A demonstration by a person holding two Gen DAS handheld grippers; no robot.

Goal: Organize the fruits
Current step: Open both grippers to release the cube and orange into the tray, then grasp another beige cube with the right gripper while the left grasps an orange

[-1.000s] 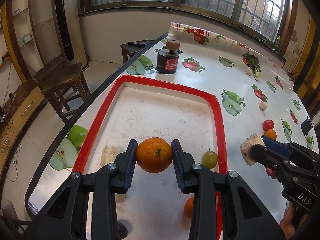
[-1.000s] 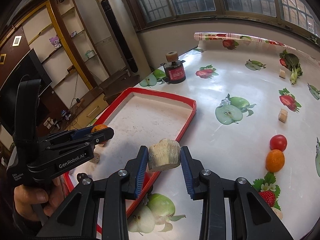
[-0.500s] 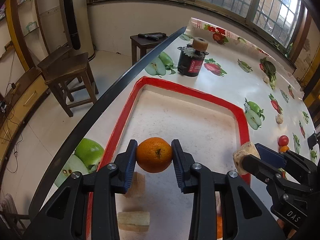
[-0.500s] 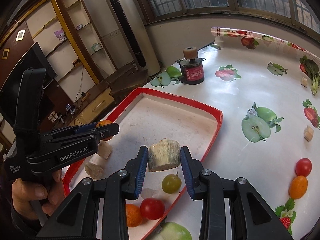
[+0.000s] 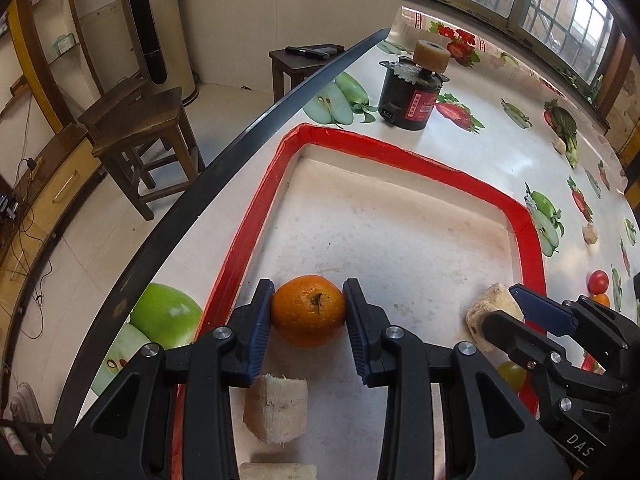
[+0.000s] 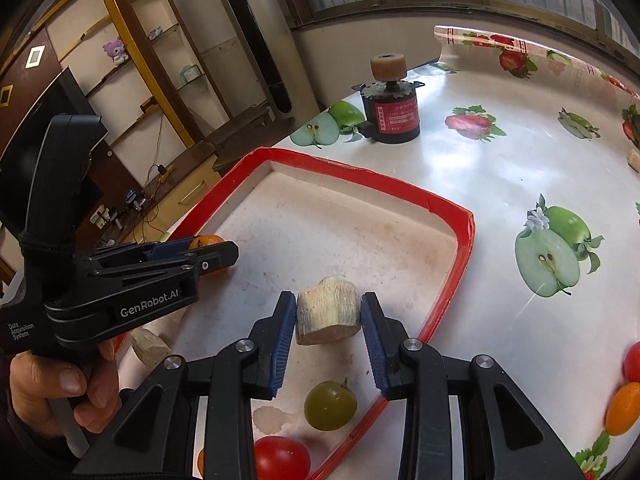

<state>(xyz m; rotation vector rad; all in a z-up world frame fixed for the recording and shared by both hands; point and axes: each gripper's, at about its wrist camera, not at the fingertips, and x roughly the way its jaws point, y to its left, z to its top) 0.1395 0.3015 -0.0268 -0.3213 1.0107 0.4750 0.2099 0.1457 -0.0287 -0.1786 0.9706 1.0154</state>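
Note:
My left gripper (image 5: 308, 312) is shut on an orange (image 5: 309, 310) and holds it just above the floor of the red-rimmed white tray (image 5: 404, 156), near its left rim. My right gripper (image 6: 329, 316) is shut on a pale sugarcane chunk (image 6: 328, 310) above the tray's middle; it also shows in the left wrist view (image 5: 490, 312). In the tray lie a green grape (image 6: 330, 405), a red tomato (image 6: 282, 458) and cane pieces (image 5: 276, 410). A tomato (image 5: 599, 280) and a small orange (image 6: 622, 408) lie on the table right of the tray.
A black and red motor with a cork-like wheel (image 5: 414, 92) stands beyond the tray's far rim. Small cane bits (image 5: 590, 234) lie on the fruit-print tablecloth at right. The table's dark edge (image 5: 240, 152) runs along the left, with wooden stools (image 5: 140, 120) below.
Both grippers moved forward over the tray with their loads. The orange has come down close to the tray floor; the cane chunk now hangs over the tray's middle instead of its rim.

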